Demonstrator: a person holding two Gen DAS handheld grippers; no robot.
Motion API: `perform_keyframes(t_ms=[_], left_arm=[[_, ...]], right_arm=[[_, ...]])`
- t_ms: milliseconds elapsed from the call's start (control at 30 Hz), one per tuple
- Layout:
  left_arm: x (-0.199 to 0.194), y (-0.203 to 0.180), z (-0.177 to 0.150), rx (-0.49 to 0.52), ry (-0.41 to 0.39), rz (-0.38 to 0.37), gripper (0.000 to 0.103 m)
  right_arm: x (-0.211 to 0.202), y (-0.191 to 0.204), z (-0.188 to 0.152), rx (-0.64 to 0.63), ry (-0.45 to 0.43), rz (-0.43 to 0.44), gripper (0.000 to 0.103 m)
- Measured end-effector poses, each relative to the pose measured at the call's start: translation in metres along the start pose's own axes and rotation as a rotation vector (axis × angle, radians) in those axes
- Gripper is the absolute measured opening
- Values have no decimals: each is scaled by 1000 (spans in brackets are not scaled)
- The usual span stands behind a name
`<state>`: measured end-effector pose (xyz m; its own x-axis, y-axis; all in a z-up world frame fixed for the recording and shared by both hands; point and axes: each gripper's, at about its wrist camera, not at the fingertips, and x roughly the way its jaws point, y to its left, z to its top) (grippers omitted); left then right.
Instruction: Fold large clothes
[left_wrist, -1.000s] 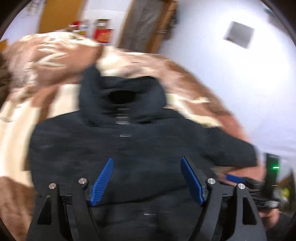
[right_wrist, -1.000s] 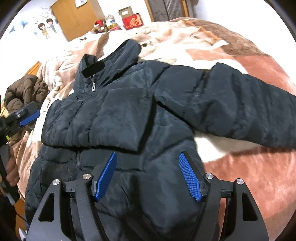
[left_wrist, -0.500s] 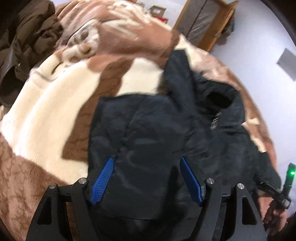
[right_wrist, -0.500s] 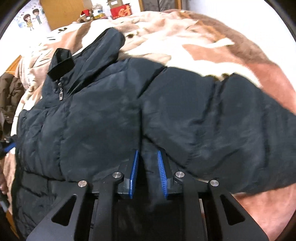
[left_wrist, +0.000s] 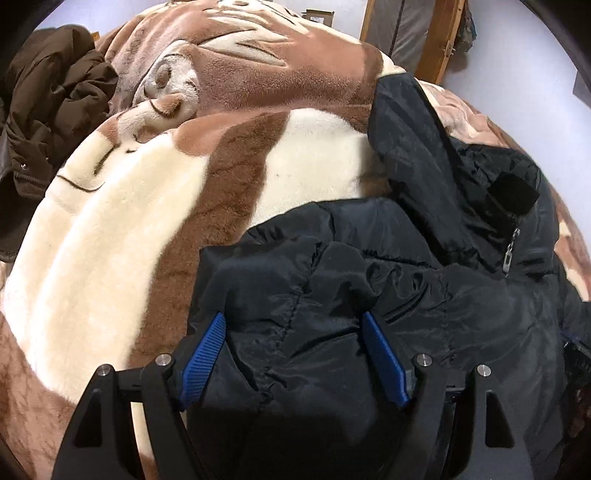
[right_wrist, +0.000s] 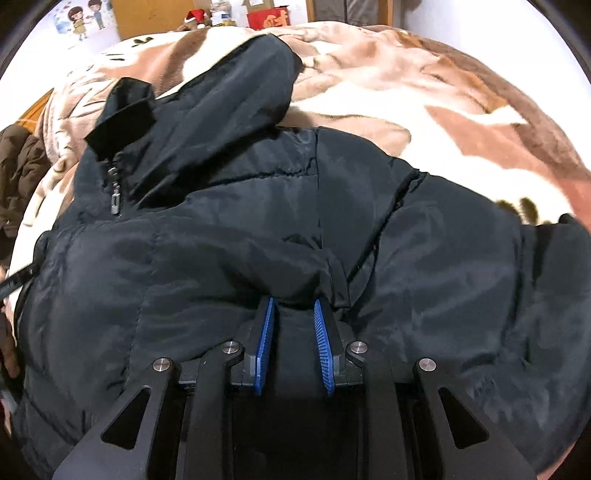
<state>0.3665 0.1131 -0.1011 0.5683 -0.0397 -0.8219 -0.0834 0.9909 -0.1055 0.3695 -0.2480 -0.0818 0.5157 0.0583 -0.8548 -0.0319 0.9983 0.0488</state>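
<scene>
A black puffer jacket (left_wrist: 424, 280) lies front up on the bed, its hood and zipped collar pointing away; it fills the right wrist view (right_wrist: 229, 229) too. One sleeve is folded across the chest, the other sleeve (right_wrist: 498, 258) stretches out to the right. My left gripper (left_wrist: 293, 325) is open, its blue fingers either side of a bunched fold of the jacket's edge. My right gripper (right_wrist: 293, 306) is shut on a pinch of the jacket fabric near the armpit seam.
A brown and cream plush blanket (left_wrist: 147, 206) covers the bed. A brown coat (left_wrist: 48, 110) is heaped at the far left edge. A wooden door (left_wrist: 436, 33) and boxes (right_wrist: 266, 16) stand behind the bed.
My right gripper has closed on the jacket fabric and moved closer in. My left gripper has swung to the jacket's left edge and lowered onto it, still open.
</scene>
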Motion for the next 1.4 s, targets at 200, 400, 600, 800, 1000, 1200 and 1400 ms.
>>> perform_keyframes(t_ms=[200, 400, 600, 800, 1000, 1200, 1400], left_arm=[[-20, 1, 10, -10, 15, -4, 71], [-66, 1, -18, 9, -53, -86, 68], [-34, -5, -30, 26, 51, -30, 69], [-82, -16, -40, 49, -2, -31, 68], [-162, -37, -89, 57, -69, -101, 68], [-216, -65, -143, 84, -53, -174, 68], [-245, -84, -174, 109, -29, -212, 68]], right_arm=[[-34, 1, 1, -15, -25, -24, 22], [-52, -2, -36, -25, -31, 25, 23], [-32, -10, -36, 13, 28, 38, 23], [-94, -13, -62, 15, -50, 34, 31], [-157, -16, -110, 52, -106, 56, 45], [-207, -22, -160, 77, -125, 43, 45], [-245, -31, -187, 71, -153, 22, 45]])
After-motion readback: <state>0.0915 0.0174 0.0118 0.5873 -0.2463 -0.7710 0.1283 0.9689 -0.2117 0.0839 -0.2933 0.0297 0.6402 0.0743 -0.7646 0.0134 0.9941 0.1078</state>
